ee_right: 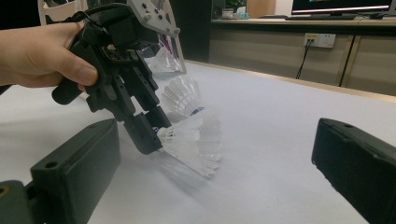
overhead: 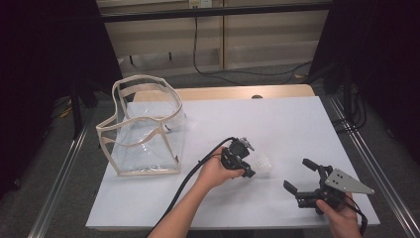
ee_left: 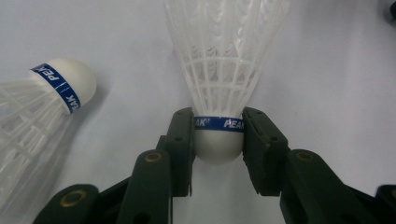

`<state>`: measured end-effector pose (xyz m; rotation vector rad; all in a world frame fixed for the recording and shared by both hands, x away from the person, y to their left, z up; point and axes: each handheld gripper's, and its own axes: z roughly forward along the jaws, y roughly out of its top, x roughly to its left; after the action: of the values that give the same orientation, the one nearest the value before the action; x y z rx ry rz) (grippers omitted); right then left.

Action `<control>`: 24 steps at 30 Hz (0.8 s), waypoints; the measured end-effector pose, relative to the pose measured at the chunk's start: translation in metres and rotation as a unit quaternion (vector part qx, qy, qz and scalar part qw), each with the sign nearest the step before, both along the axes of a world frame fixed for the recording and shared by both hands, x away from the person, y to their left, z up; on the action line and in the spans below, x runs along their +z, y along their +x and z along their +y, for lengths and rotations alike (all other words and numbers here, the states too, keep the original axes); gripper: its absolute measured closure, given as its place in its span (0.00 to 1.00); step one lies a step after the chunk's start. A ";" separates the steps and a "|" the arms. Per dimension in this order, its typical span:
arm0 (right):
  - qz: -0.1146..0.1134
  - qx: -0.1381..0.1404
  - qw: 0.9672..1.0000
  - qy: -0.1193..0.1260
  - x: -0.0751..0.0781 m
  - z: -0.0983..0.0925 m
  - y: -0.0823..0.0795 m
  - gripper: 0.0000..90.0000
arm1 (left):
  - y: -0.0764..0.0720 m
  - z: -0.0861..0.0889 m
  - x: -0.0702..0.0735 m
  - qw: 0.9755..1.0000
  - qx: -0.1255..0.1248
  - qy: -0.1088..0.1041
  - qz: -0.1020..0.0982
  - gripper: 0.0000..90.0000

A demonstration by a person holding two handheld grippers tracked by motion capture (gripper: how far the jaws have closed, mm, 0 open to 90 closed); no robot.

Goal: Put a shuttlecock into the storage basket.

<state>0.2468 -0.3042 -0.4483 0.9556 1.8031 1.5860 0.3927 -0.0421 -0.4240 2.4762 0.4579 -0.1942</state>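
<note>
Here, white blue-banded shuttlecock (ee_left: 223,70)

The left gripper (overhead: 249,166) meets a white shuttlecock (overhead: 261,162) on the table (overhead: 277,124).

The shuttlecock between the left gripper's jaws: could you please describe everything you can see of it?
The shuttlecock is white, with a rounded cork-like head ringed by a blue band printed PEAK and a netted, plastic-looking skirt that flares away from the jaws. The left gripper clamps its head from both sides at the band. In the right gripper view it lies low over the white table, skirt tilted down onto or just above the surface. A second, identical shuttlecock lies beside it, apart.
</note>
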 end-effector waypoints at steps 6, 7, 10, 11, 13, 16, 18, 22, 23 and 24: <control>0.000 0.000 1.000 0.001 0.000 0.001 0.000 0.01 | 0.000 0.006 0.008 1.000 -0.002 -0.001 0.011 0.73; 0.000 0.000 1.000 0.000 0.000 0.001 0.000 0.01 | 0.000 0.007 0.010 1.000 -0.004 0.000 0.013 0.73; 0.000 0.000 1.000 0.001 0.000 0.000 0.000 0.01 | -0.001 0.010 0.014 1.000 -0.002 -0.001 0.016 0.73; -0.001 -0.001 1.000 0.000 0.000 0.000 0.000 0.01 | -0.001 0.011 0.015 1.000 -0.002 -0.006 0.019 0.73; 0.000 0.000 1.000 0.000 0.000 0.000 0.000 0.01 | -0.001 0.013 0.018 1.000 -0.001 -0.006 0.020 0.73; -0.001 -0.001 1.000 0.000 0.000 0.001 0.000 0.01 | -0.002 0.015 0.021 1.000 -0.001 -0.005 0.023 0.73; 0.000 0.000 1.000 -0.001 0.000 0.001 0.000 0.01 | -0.002 0.016 0.023 1.000 -0.002 -0.007 0.025 0.73; 0.001 -0.001 1.000 -0.001 0.000 0.001 0.000 0.01 | -0.003 0.019 0.028 1.000 -0.005 -0.009 0.025 0.73; 0.001 -0.001 1.000 0.000 0.000 0.001 0.000 0.01 | -0.003 0.019 0.030 1.000 -0.005 -0.007 0.025 0.73; 0.000 -0.001 1.000 0.000 0.000 0.001 0.000 0.01 | -0.003 0.020 0.030 1.000 -0.004 -0.006 0.026 0.73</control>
<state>0.2468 -0.3037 -0.4487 0.9580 1.8011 1.5843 0.3892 -0.0225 -0.3935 2.4664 0.4663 -0.2637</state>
